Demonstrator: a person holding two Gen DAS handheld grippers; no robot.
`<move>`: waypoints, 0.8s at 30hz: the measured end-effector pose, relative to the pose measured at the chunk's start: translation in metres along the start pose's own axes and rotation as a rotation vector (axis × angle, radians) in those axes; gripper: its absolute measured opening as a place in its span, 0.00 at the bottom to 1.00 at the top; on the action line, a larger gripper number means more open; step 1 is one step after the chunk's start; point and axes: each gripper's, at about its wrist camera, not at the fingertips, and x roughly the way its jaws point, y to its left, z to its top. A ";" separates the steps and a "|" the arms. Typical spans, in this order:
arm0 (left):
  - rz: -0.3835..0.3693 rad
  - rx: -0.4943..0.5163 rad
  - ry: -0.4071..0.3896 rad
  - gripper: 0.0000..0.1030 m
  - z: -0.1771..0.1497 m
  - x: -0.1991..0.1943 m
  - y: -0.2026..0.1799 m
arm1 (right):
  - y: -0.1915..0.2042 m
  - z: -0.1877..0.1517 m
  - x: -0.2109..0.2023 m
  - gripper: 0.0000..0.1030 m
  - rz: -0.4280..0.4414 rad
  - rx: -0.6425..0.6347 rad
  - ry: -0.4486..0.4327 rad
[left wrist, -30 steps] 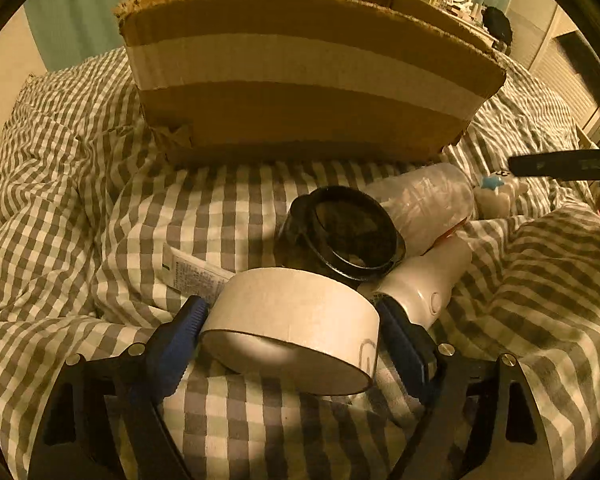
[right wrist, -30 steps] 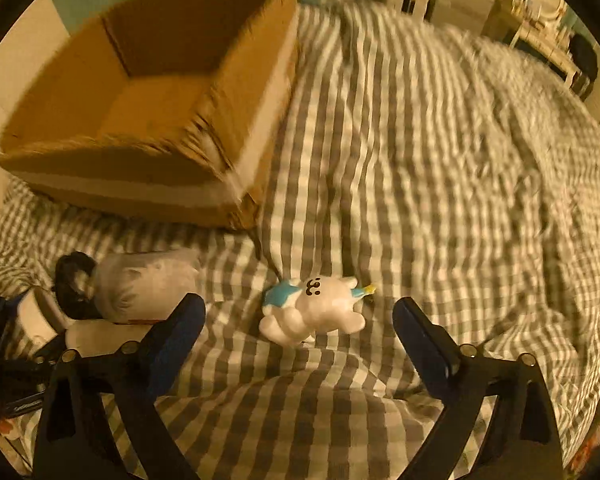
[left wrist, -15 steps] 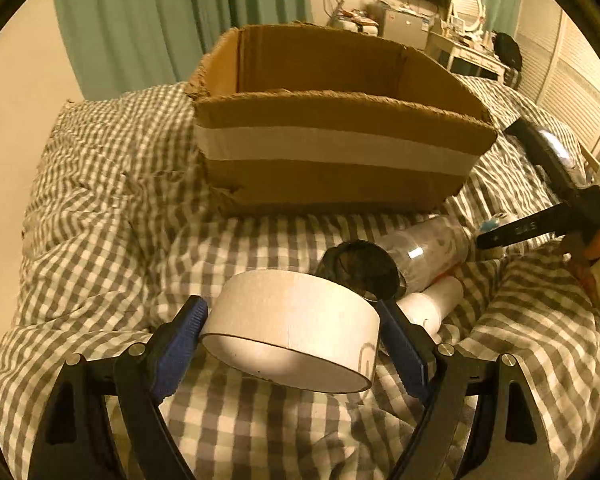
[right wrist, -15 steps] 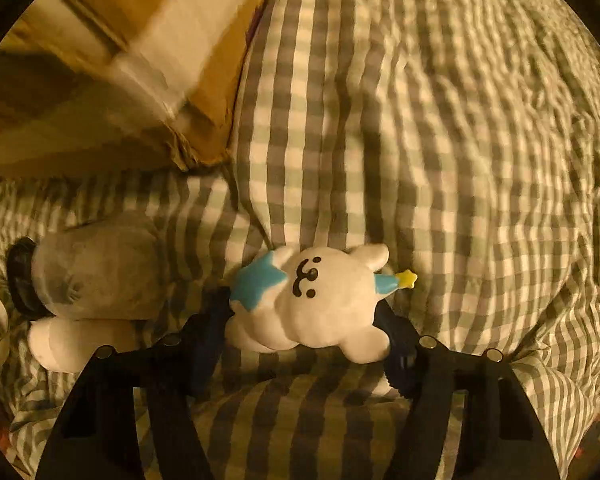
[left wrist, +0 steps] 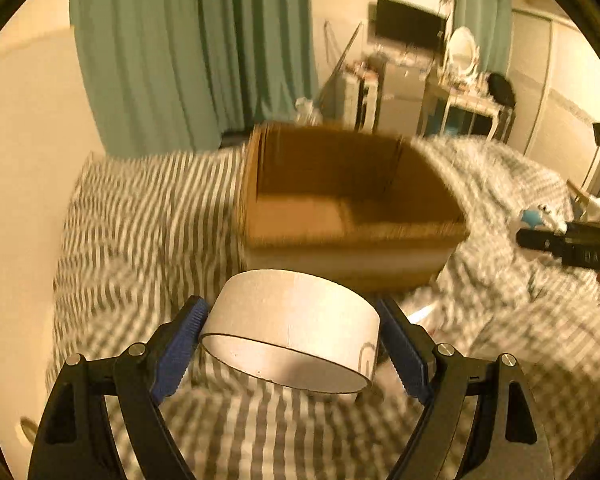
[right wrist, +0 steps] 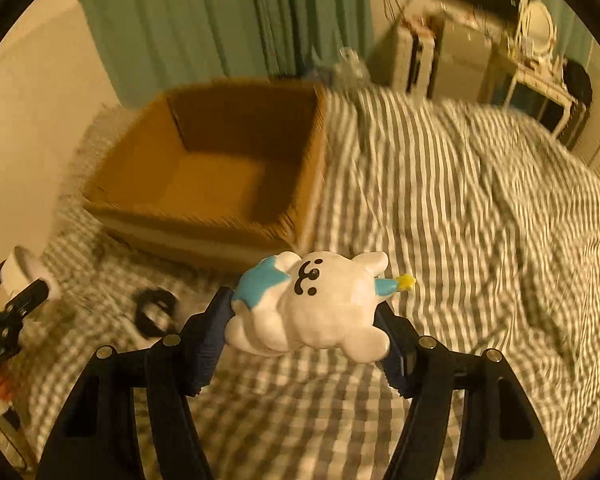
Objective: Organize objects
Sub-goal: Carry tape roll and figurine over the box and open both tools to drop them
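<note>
My left gripper (left wrist: 292, 344) is shut on a wide white tape roll (left wrist: 290, 330) and holds it in the air above the checked bed, in front of the open cardboard box (left wrist: 352, 236). My right gripper (right wrist: 304, 320) is shut on a white plush toy (right wrist: 320, 304) with blue patches and a yellow star, also lifted above the bed. The same box (right wrist: 204, 216) lies ahead and to the left of it, open side up and empty inside. The right gripper's arm (left wrist: 568, 246) and the toy (left wrist: 540, 216) show at the right edge of the left wrist view.
A black ring-shaped lid (right wrist: 156, 312) lies on the grey checked bedspread (right wrist: 460, 220) in front of the box. The left gripper with the tape roll (right wrist: 24, 272) shows at the left edge. Green curtains (left wrist: 188, 52) and a dressing table (left wrist: 464, 96) stand behind the bed.
Both grippers have risen from the bed with their objects. The right gripper closed on the plush toy and lifted it. The box's inside has come into view.
</note>
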 end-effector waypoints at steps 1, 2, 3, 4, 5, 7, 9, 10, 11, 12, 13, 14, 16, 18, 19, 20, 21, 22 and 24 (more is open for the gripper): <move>-0.005 0.001 -0.029 0.85 0.012 -0.005 0.000 | 0.008 0.007 -0.014 0.64 0.013 -0.007 -0.034; -0.004 -0.001 -0.059 0.85 0.027 -0.008 0.001 | 0.013 0.016 -0.023 0.64 0.021 -0.017 -0.056; -0.008 -0.001 -0.079 0.85 0.038 -0.009 0.001 | 0.021 0.029 -0.032 0.64 0.031 -0.033 -0.083; -0.012 -0.002 -0.102 0.85 0.053 -0.010 0.000 | 0.026 0.045 -0.042 0.64 0.037 -0.041 -0.112; -0.015 -0.007 -0.124 0.85 0.068 -0.009 0.000 | 0.032 0.053 -0.049 0.64 0.041 -0.049 -0.140; -0.031 -0.013 -0.158 0.85 0.094 -0.005 -0.001 | 0.051 0.081 -0.065 0.64 0.054 -0.075 -0.206; -0.053 -0.022 -0.185 0.85 0.118 0.005 0.000 | 0.065 0.103 -0.073 0.64 0.054 -0.098 -0.260; -0.072 -0.033 -0.195 0.85 0.130 0.015 0.000 | 0.072 0.118 -0.072 0.64 0.056 -0.108 -0.291; -0.087 -0.037 -0.201 0.85 0.135 0.022 0.001 | 0.077 0.128 -0.069 0.64 0.056 -0.108 -0.312; -0.106 -0.038 -0.203 0.85 0.138 0.034 0.001 | 0.079 0.139 -0.061 0.64 0.059 -0.093 -0.333; -0.090 -0.041 -0.192 0.85 0.139 0.051 0.001 | 0.079 0.149 -0.052 0.64 0.068 -0.075 -0.340; -0.068 -0.033 -0.176 0.85 0.138 0.068 0.001 | 0.076 0.155 -0.040 0.64 0.078 -0.058 -0.340; -0.040 -0.008 -0.158 0.85 0.130 0.100 0.001 | 0.070 0.163 -0.003 0.64 0.088 -0.032 -0.300; 0.003 -0.004 -0.162 0.85 0.120 0.124 0.003 | 0.061 0.166 0.033 0.64 0.073 -0.011 -0.254; 0.014 0.000 -0.167 0.85 0.117 0.129 0.004 | 0.055 0.166 0.058 0.64 0.062 -0.002 -0.215; 0.009 0.009 -0.169 0.85 0.115 0.134 0.005 | 0.052 0.166 0.074 0.64 0.056 0.001 -0.181; -0.004 0.017 -0.169 0.85 0.116 0.138 0.005 | 0.049 0.167 0.097 0.64 0.048 0.006 -0.139; -0.020 0.020 -0.166 0.85 0.118 0.143 0.006 | 0.047 0.167 0.111 0.64 0.046 0.009 -0.113; -0.047 0.021 -0.162 0.85 0.119 0.144 0.008 | 0.045 0.169 0.135 0.64 0.045 0.012 -0.072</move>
